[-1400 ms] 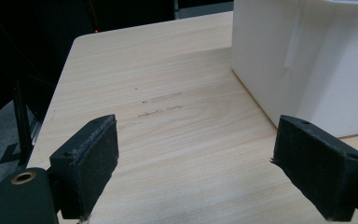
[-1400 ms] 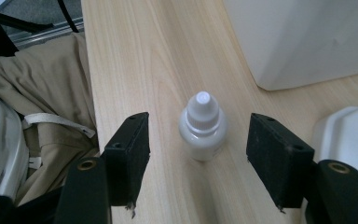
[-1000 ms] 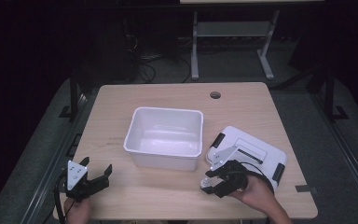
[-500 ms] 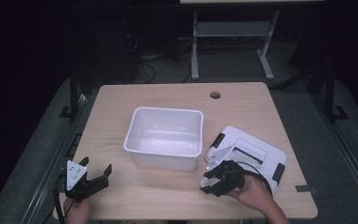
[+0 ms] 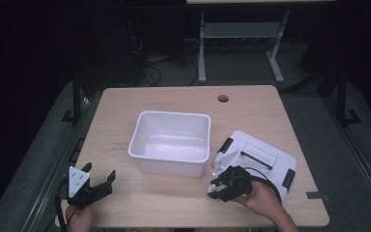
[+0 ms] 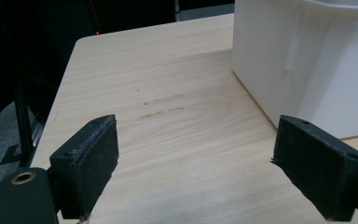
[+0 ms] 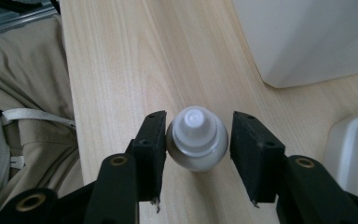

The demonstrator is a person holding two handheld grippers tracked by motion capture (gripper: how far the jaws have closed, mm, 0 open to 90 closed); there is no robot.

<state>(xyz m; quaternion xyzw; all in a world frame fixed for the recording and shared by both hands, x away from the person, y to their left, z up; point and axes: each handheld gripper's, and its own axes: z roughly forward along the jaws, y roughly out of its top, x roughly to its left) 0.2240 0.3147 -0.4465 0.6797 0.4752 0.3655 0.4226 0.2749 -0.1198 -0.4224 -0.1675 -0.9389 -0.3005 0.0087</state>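
Bottle [image 7: 196, 140] btwn closing right tool [image 7: 196, 154] pads; base hidden.

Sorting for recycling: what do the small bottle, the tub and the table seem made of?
Small bottle: likely translucent, matte plastic with a ribbed white cap. Tub: white plastic, smooth with a slight sheen. Table: pale wood or laminate with visible grain.

- Table [image 5: 125, 116]: light wood grain, pale tan, faint dark scuff marks.
- Bin [image 5: 171, 142]: plain white.
- Lid [image 5: 275, 164]: white, with black latches.
- Bottle [image 7: 196, 138]: translucent white, white cap.
- Right gripper [image 7: 196, 156] and left gripper [image 6: 196, 172]: black, with brass-coloured rivets.
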